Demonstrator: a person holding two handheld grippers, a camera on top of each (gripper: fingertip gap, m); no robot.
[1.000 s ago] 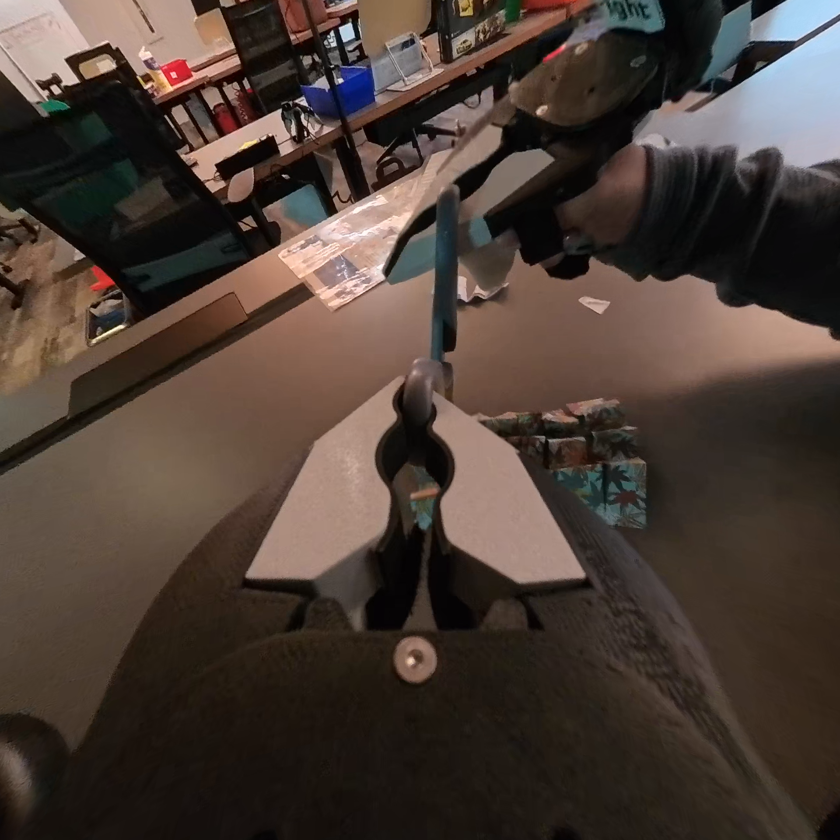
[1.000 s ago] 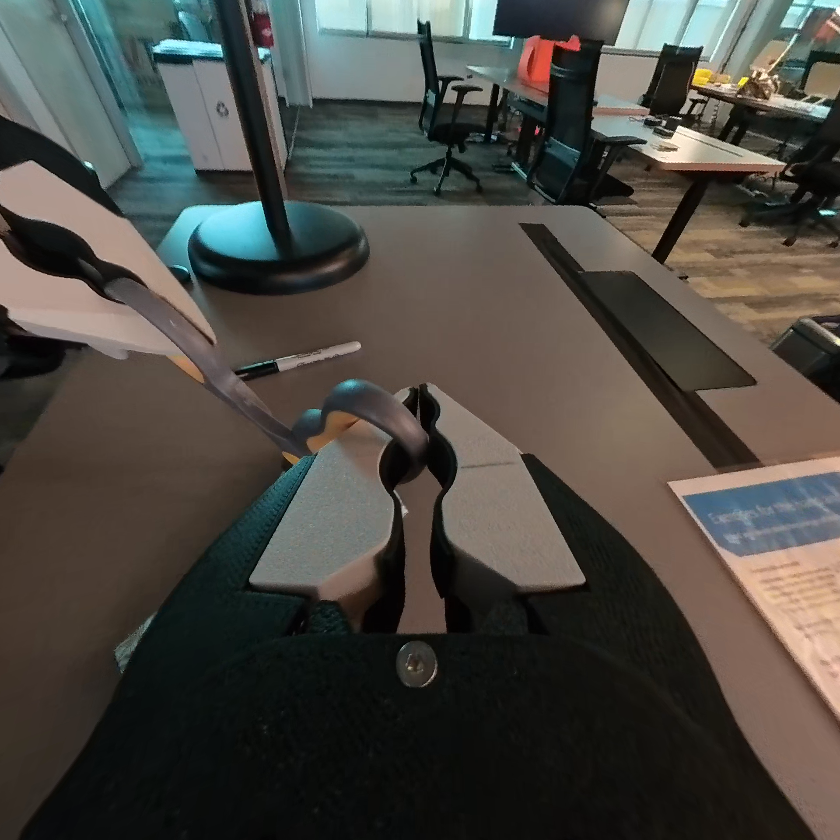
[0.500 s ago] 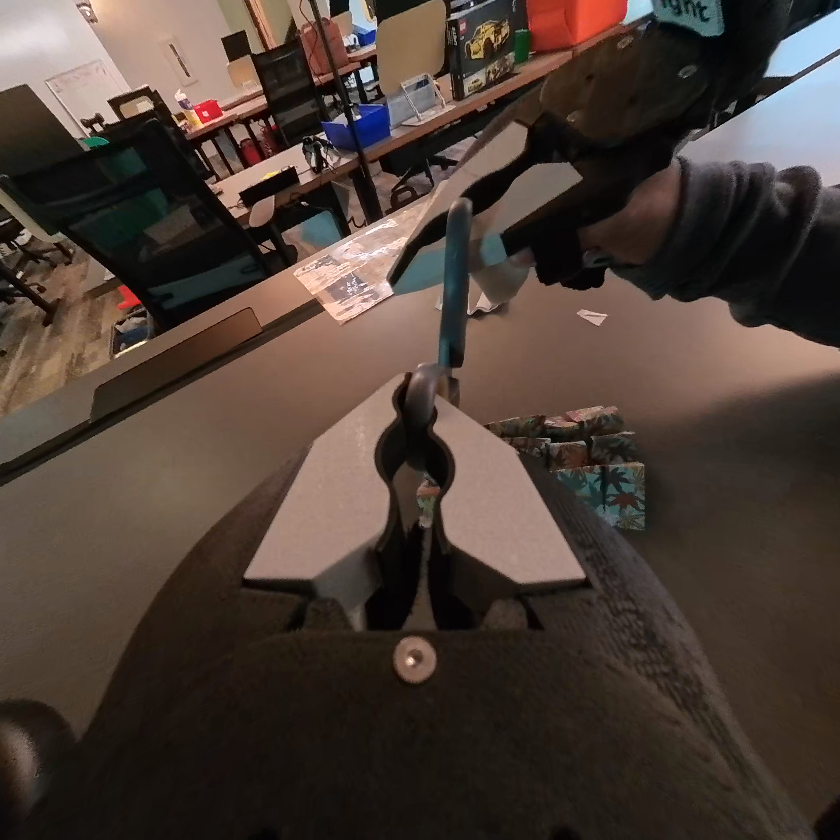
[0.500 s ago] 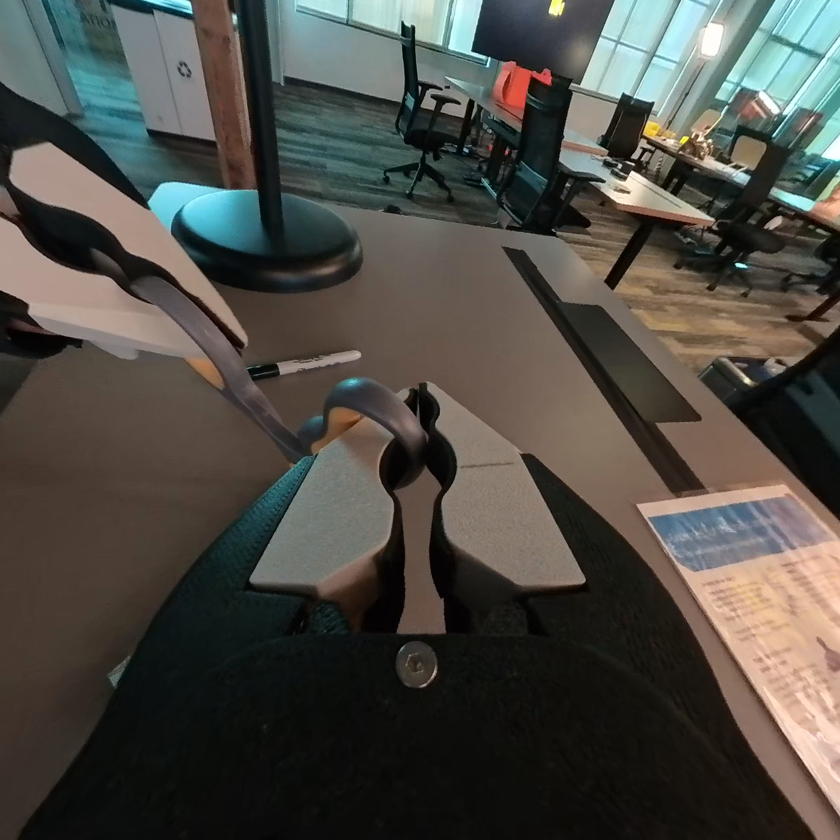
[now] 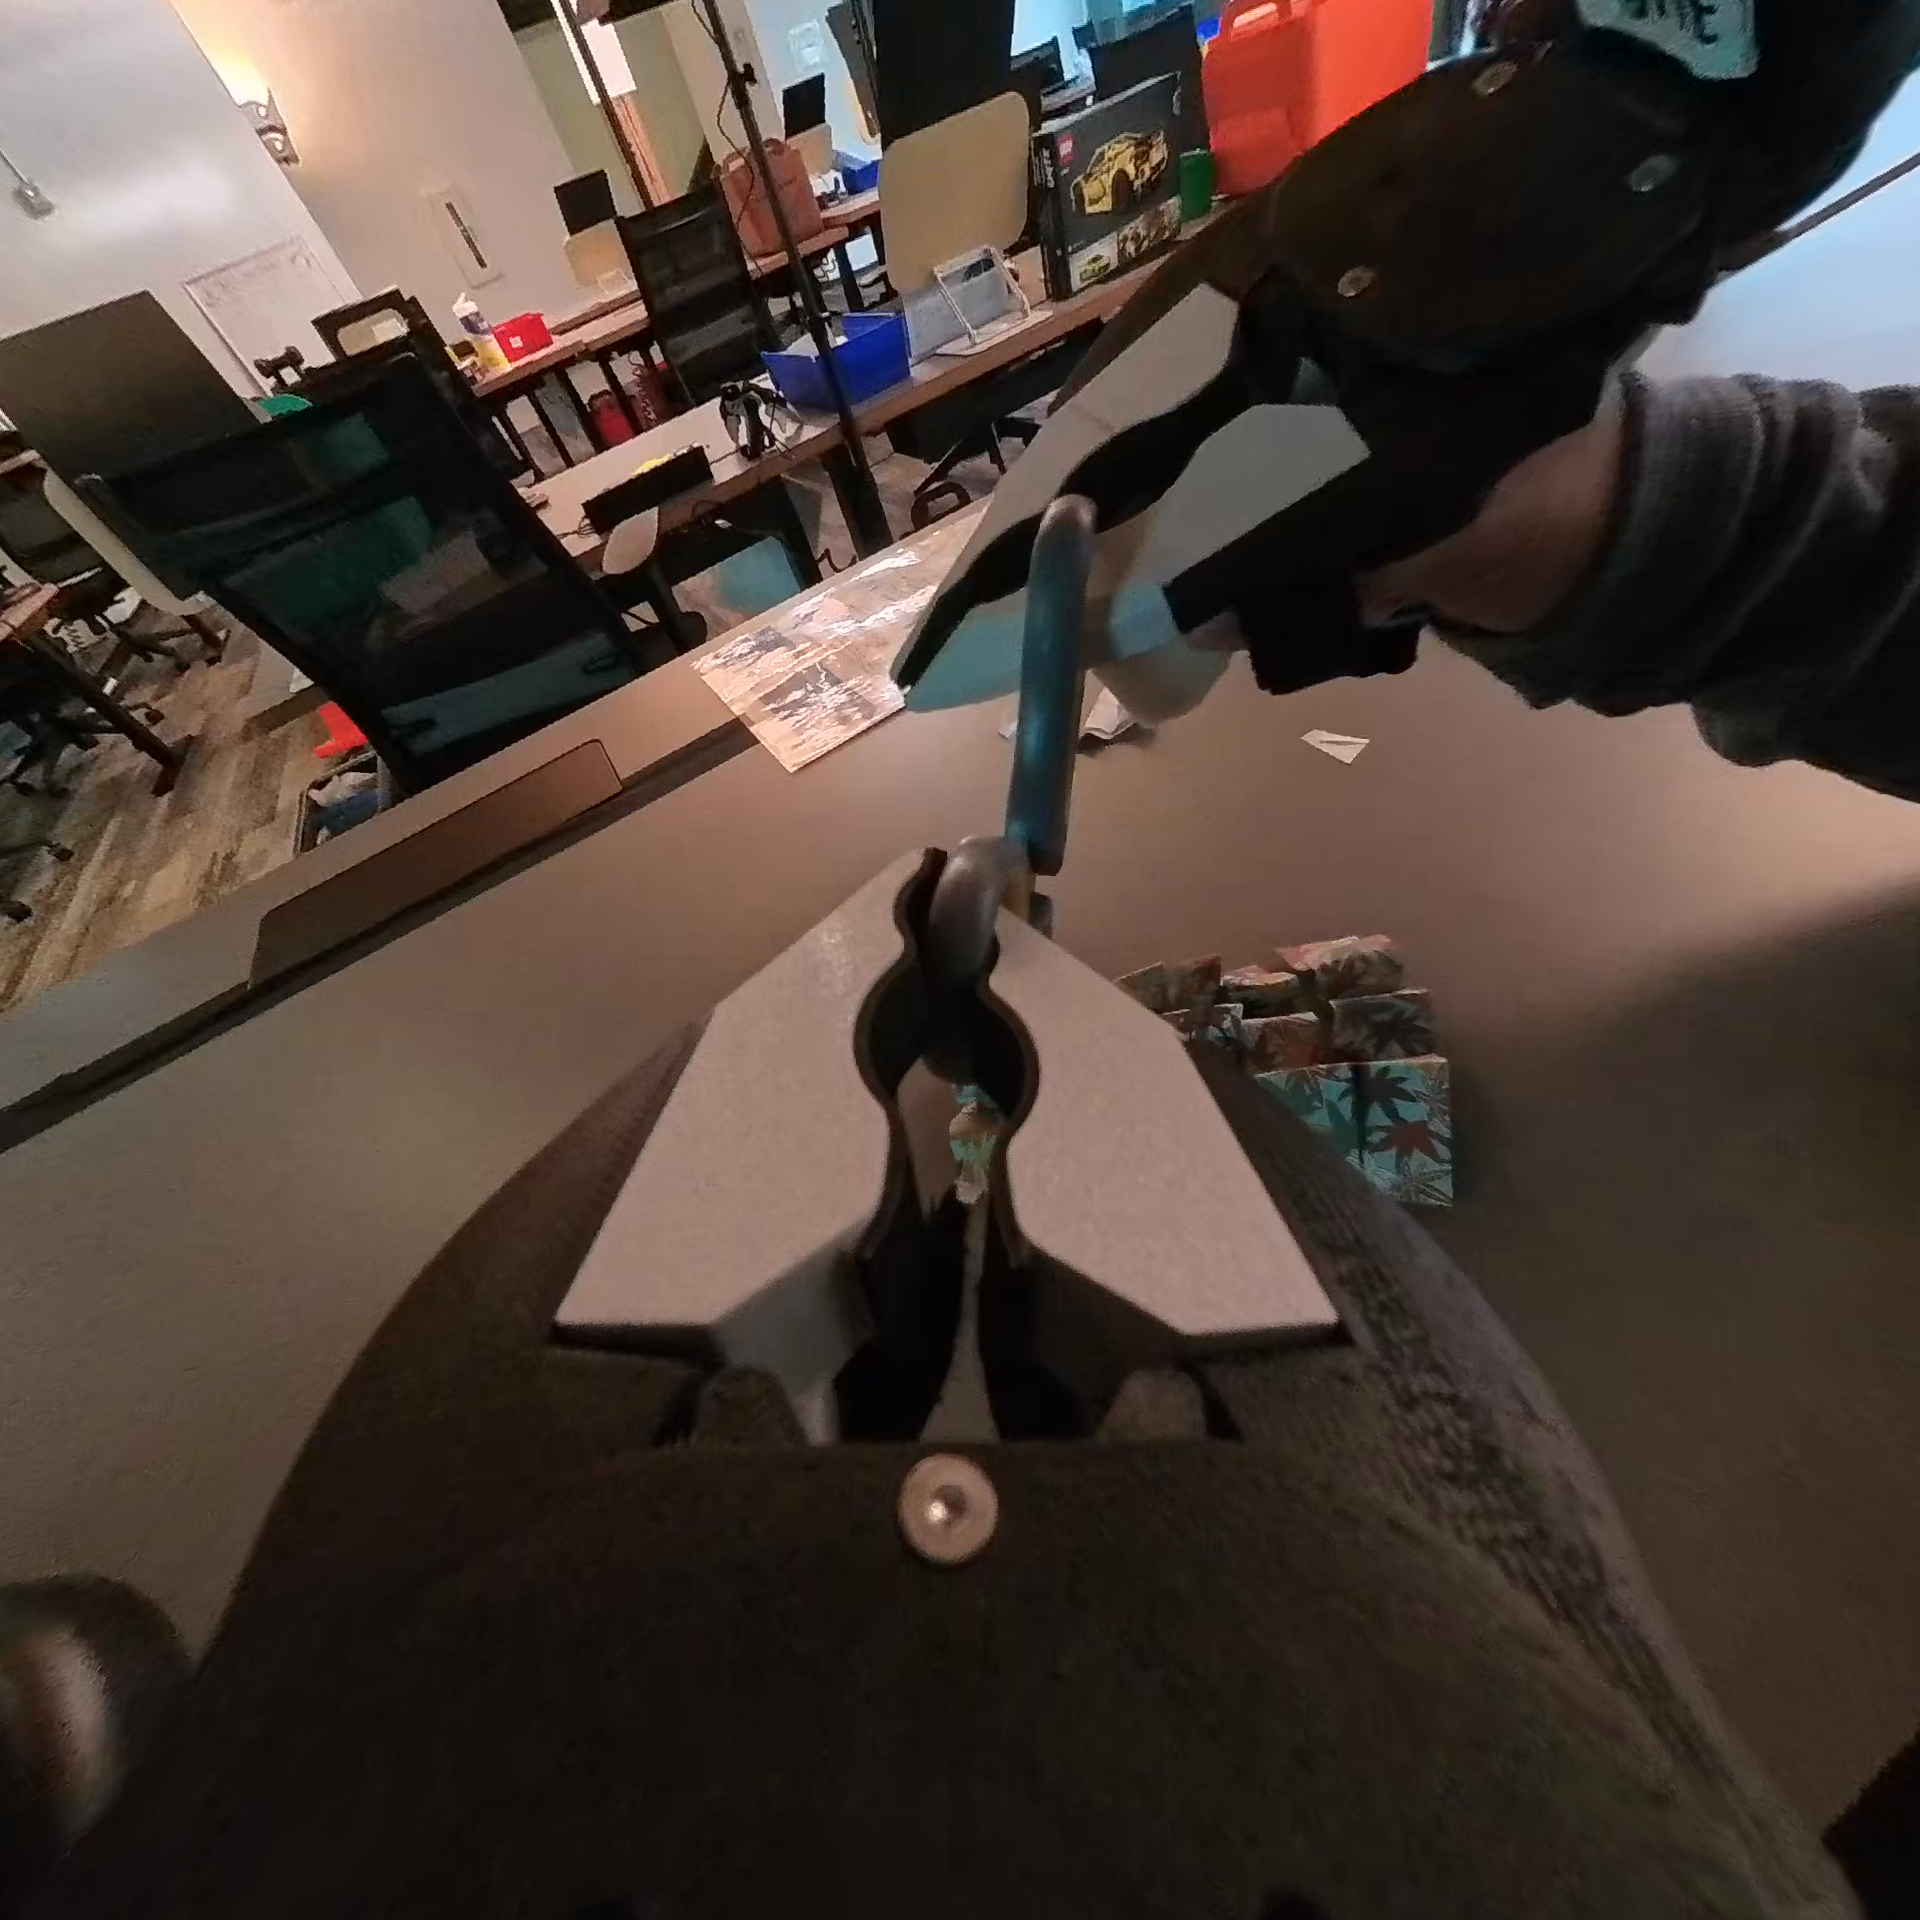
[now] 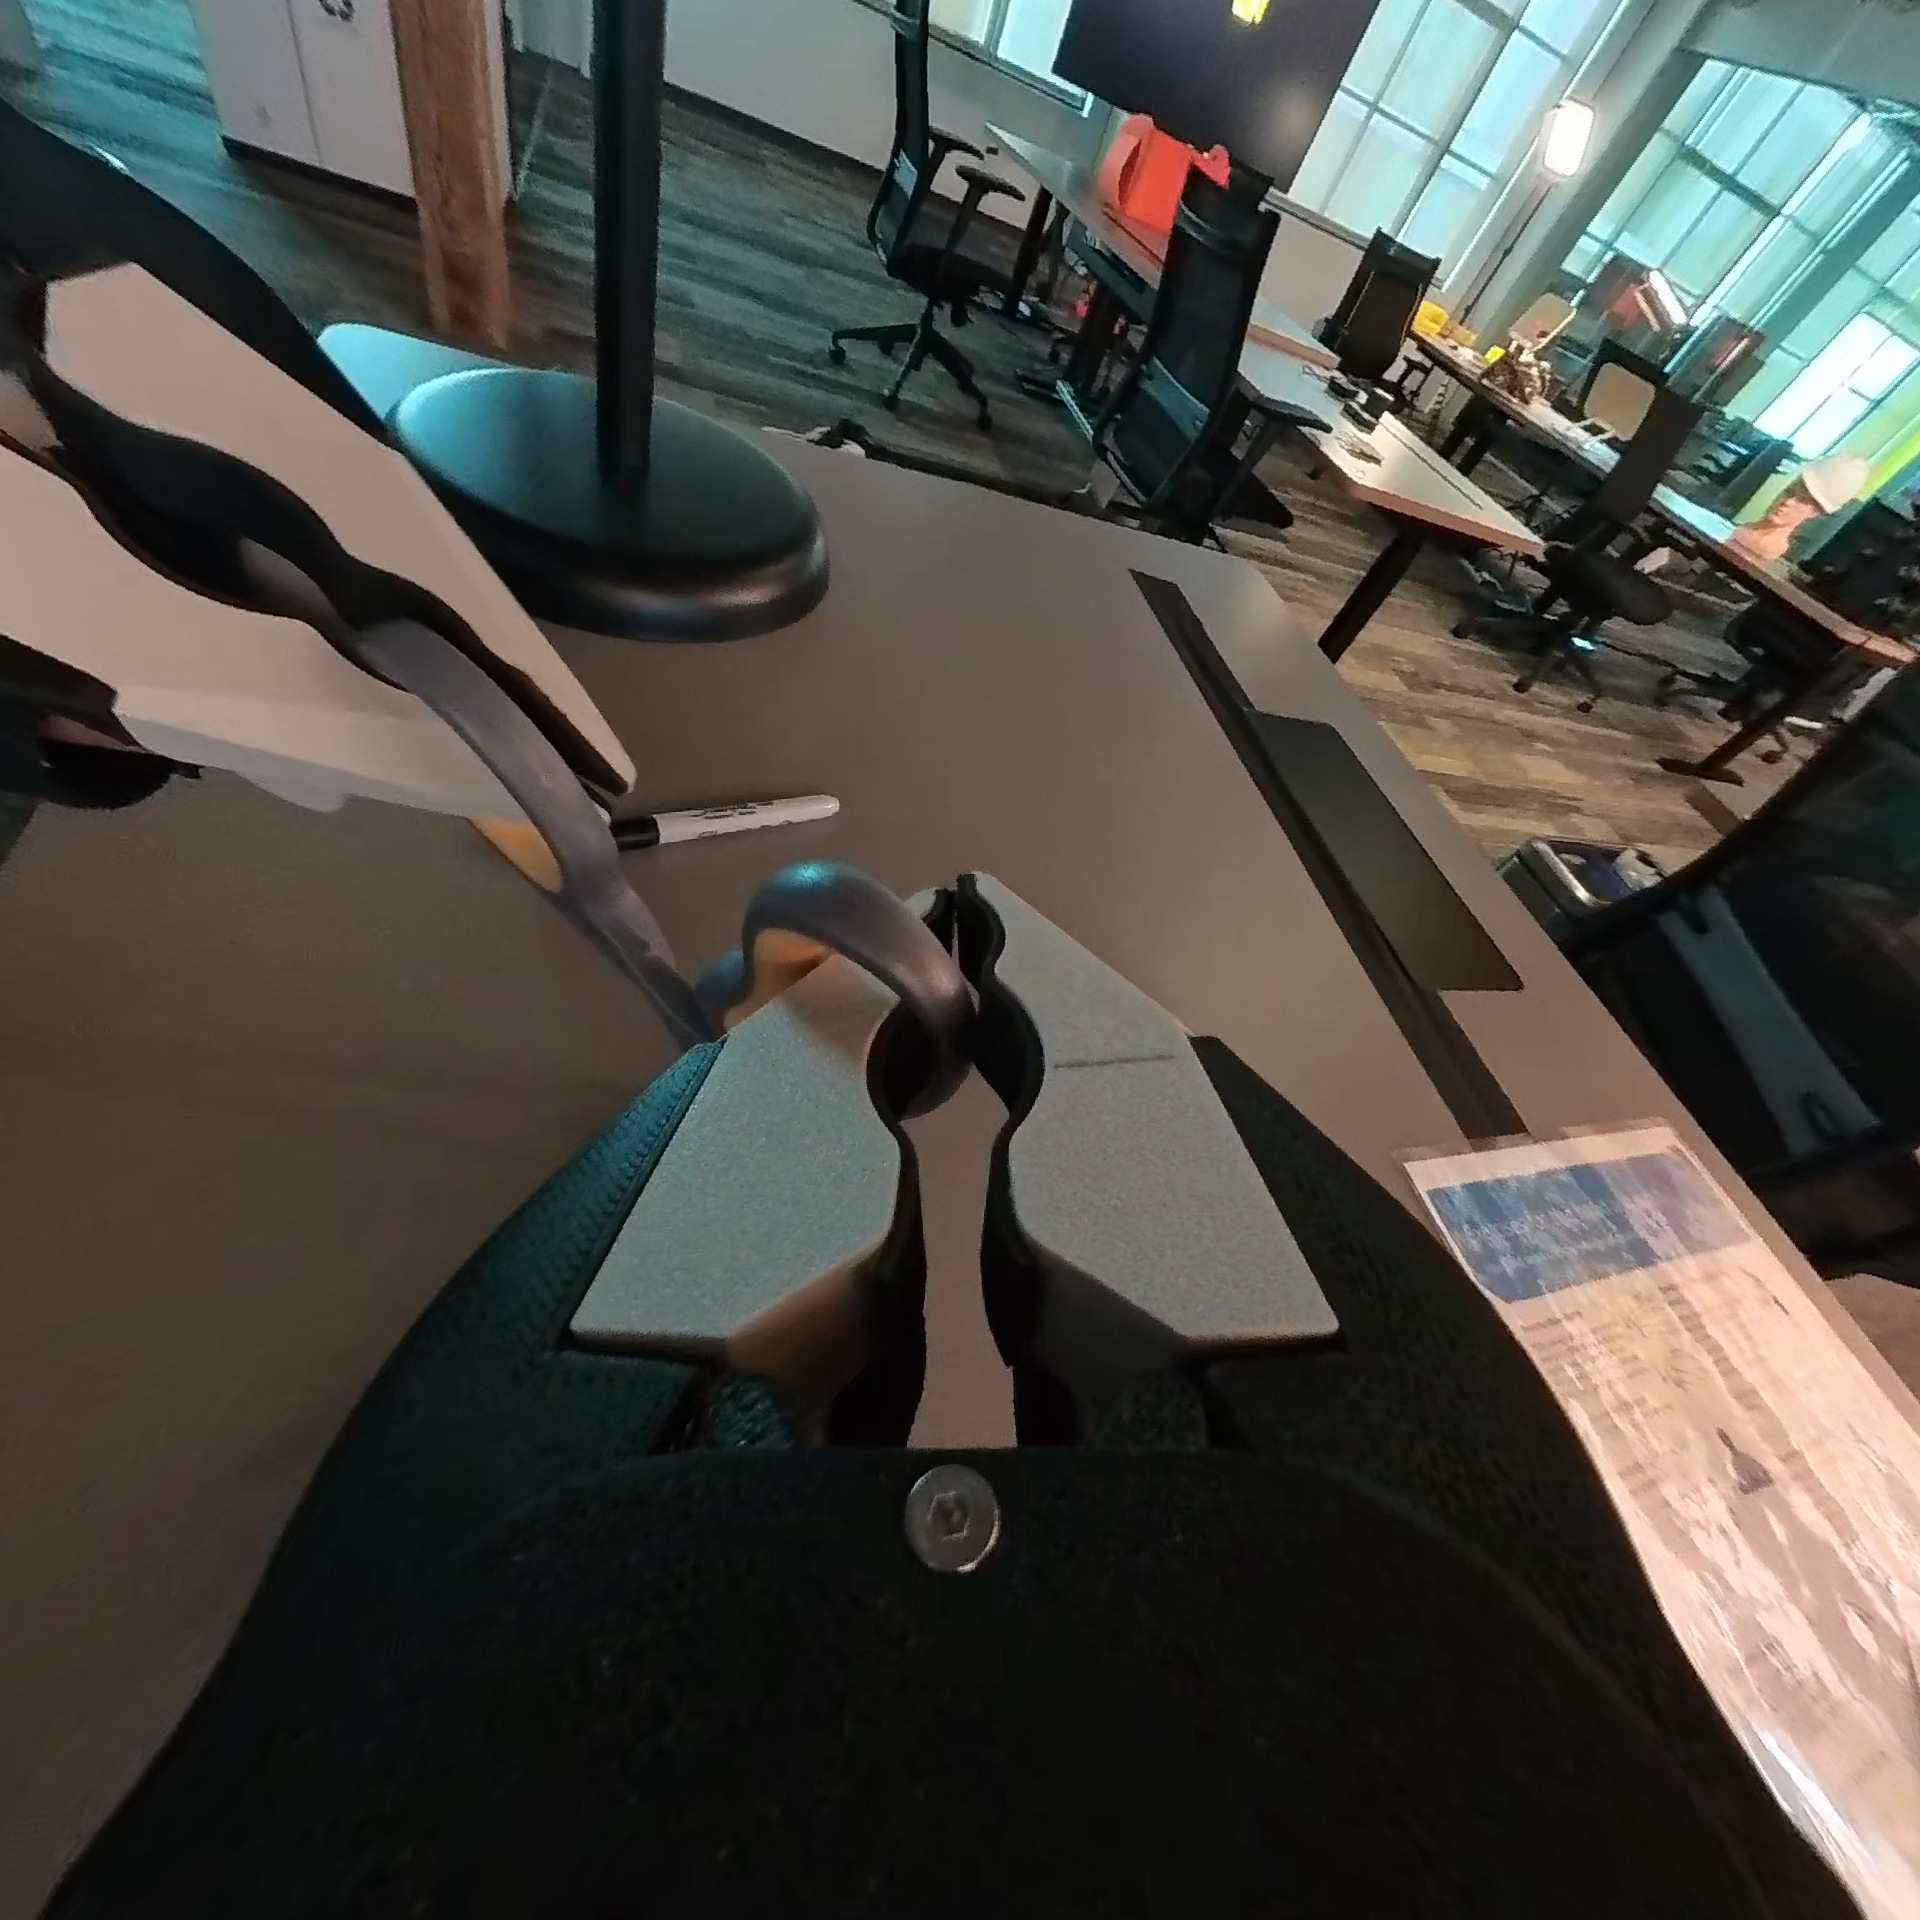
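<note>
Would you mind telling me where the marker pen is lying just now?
In the right wrist view, the marker pen lies flat on the grey table, left of centre, in front of the black round stand base.

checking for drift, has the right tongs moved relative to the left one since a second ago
Yes. In the left wrist view, the right tongs now sit higher and farther right of the wrapped box, both clamped on the scissors.
</note>
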